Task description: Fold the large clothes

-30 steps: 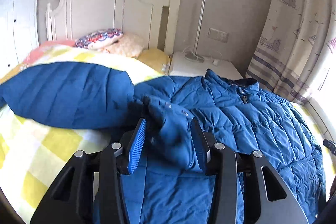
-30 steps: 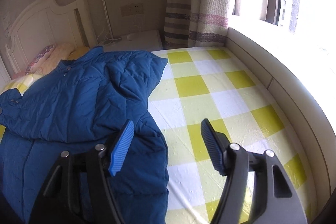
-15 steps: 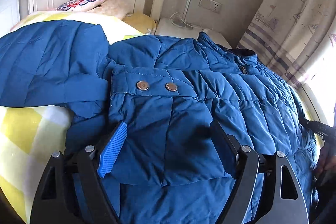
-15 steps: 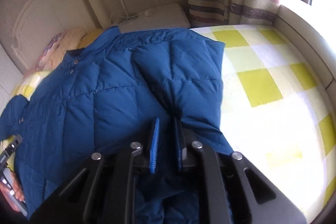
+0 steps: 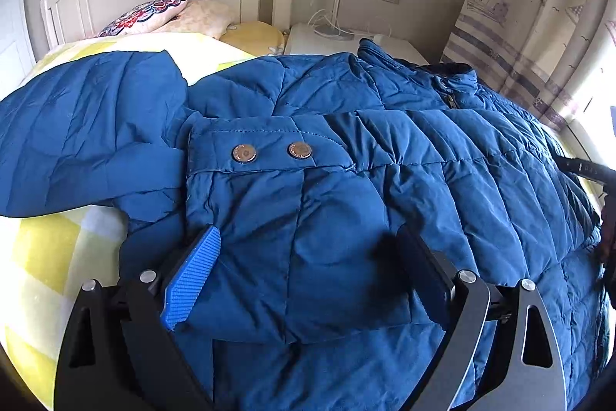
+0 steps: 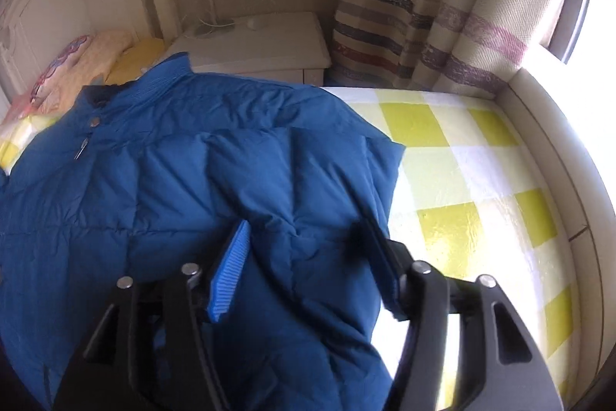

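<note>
Across the checked bedsheet (image 6: pixel 462 156) lies the blue jacket (image 5: pixel 385 149), collar toward 12 o'clock. Right gripper (image 6: pixel 304 264), clamped on fabric half a second ago, now stands open over the folded sleeve (image 6: pixel 308 187). Left gripper (image 5: pixel 308 268) remains wide open, holding nothing, above the cuff (image 5: pixel 269 149). Snap lettering too small to read. Jacket hem cut off at 6 o'clock.

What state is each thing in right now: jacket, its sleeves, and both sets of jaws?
Blue jacket: spread on the bed, zipped near the collar.
Left sleeve: folded over the chest, cuff snaps up.
Right sleeve: folded over the front.
Left gripper: jaws open, over the sleeve.
Right gripper: jaws open, over the sleeve.
</note>
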A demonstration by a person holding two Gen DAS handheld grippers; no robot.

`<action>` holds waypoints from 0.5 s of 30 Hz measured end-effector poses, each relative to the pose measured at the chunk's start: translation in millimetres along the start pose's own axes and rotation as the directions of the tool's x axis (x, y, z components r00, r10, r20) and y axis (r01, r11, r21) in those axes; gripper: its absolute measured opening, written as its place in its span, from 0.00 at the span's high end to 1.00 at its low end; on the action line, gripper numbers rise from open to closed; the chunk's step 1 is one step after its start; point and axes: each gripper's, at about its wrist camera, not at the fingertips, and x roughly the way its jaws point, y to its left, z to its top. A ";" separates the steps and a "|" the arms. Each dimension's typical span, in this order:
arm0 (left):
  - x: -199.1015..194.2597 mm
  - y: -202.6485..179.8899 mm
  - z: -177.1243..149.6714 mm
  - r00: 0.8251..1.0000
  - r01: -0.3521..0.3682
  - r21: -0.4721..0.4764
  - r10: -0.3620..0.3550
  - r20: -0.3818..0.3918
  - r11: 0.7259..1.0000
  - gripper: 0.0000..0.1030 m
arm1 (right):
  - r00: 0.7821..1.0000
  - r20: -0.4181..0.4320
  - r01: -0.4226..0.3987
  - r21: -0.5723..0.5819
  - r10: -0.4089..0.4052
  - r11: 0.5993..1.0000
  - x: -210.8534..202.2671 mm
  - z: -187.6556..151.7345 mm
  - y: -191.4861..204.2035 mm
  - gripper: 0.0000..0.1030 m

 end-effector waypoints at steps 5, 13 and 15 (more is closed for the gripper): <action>1.0 -3.5 -0.2 1.000 -0.016 0.013 0.016 -0.006 1.000 0.11 | 0.996 0.088 -0.005 -0.041 0.009 0.999 -19.2 18.7 16.9 0.41; 1.2 -3.8 -0.1 1.000 -0.009 0.007 0.009 -0.003 1.000 0.11 | 0.996 -0.084 0.012 0.157 0.001 0.987 37.5 35.9 -14.4 0.16; 1.4 -3.1 0.1 1.000 -0.004 0.003 0.004 -0.002 1.000 0.11 | 0.999 -0.030 0.035 0.177 -0.031 0.984 16.9 29.4 -10.8 0.23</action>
